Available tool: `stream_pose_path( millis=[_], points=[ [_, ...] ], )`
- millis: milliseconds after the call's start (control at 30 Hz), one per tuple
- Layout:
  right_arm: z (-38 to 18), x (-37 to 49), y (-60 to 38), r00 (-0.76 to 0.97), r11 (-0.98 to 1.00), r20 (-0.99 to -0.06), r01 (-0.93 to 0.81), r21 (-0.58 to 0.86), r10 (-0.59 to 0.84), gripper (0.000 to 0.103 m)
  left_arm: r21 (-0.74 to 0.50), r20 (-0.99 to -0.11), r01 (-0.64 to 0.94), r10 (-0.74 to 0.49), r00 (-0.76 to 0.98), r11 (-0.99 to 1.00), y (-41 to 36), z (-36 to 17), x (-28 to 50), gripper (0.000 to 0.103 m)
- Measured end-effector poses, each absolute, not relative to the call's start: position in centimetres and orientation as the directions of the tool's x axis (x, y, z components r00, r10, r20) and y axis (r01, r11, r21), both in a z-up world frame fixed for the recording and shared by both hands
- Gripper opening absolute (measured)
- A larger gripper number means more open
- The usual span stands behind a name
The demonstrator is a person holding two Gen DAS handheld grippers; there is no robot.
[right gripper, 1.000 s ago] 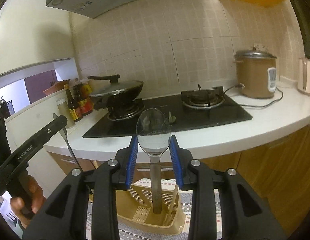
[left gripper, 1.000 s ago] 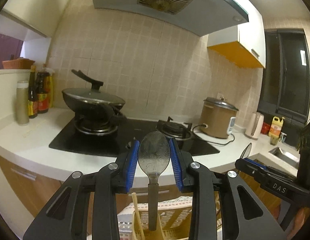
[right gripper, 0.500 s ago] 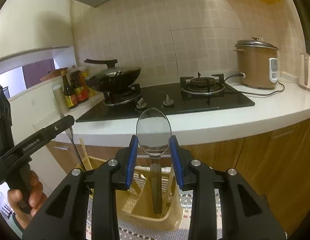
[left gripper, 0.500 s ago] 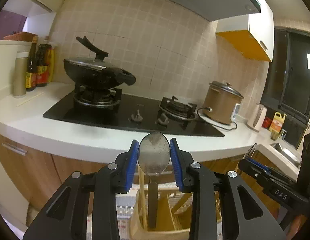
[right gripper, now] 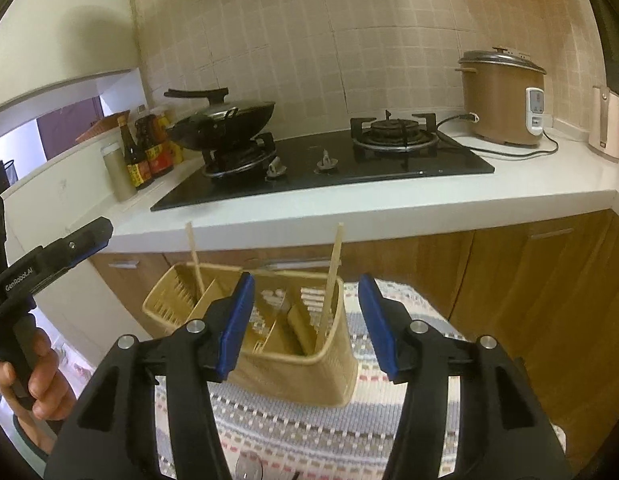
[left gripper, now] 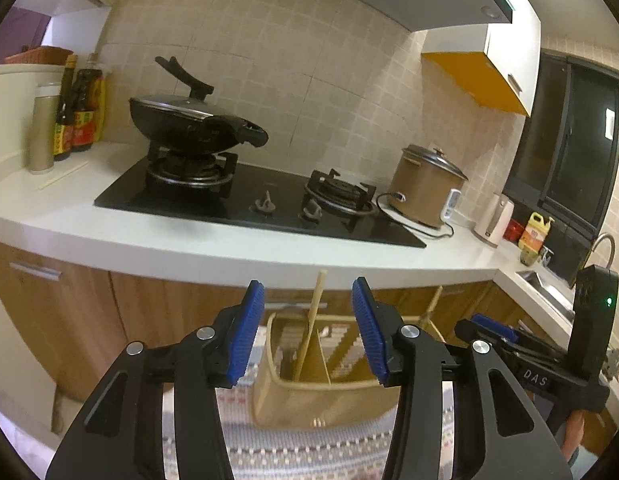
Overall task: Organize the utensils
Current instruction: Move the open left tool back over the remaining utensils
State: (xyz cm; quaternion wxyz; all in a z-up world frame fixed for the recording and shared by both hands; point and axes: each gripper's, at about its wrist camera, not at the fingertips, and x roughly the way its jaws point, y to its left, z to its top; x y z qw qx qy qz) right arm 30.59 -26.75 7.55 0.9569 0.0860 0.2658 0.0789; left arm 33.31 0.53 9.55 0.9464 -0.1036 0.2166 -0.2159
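Beige utensil caddy [right gripper: 309, 344] sits just beyond both grippers' spread, empty jaws.

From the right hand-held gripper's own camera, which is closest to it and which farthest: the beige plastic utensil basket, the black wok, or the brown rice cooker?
1. Beige plastic utensil basket, just beyond the right hand-held gripper, on the striped mat.
2. Black lidded wok, on the left burner across the counter.
3. Brown rice cooker, far right by the tiled wall; its gap to the wok's distance is small.
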Motion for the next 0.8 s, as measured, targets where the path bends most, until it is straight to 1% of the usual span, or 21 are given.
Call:
stream_pose_path(
  millis=[133, 233, 333, 433, 567, 800],
  points=[
    [8.0, 28.5, -26.6, 0.833, 0.976, -0.521, -0.098, 0.196, 0.188, 0.050, -0.288, -0.401, 0.359, -0.452, 0.797, 0.888, 1.1, 9.6, 31.6, 0.044],
    [8.1, 27.3, -26.6, 0.796, 0.978, -0.577, -0.089, 0.190, 0.184, 0.050, -0.262, -0.465, 0.372, -0.454, 0.760, 0.890, 1.1, 9.5, 30.4, 0.044],
    [7.5, 26.2, -26.6, 0.755, 0.982, -0.633, -0.080, 0.171, 0.172, 0.050, -0.184, -0.557, 0.366, -0.403, 0.726, 0.912, 0.5, 9.3, 29.2, 0.044],
    [6.1, 25.8, -26.6, 0.682, 0.978, -0.705, -0.082, 0.190, 0.194, 0.050, -0.170, -0.617, 0.374, -0.395, 0.680, 0.911, 0.3, 8.5, 28.2, 0.044],
    [3.6, 25.3, -26.5, 0.577, 0.978, -0.791, -0.076, 0.193, 0.201, 0.050, -0.210, -0.728, 0.385, -0.406, 0.552, 0.899, 0.0, 5.1, 27.5, 0.045],
    [0.0, 24.8, -26.4, 0.455, 0.986, -0.874, -0.060, 0.158, 0.167, 0.050, -0.279, -0.824, 0.323, -0.398, 0.402, 0.904, 0.0, -2.0, 27.5, 0.045]
  ],
)
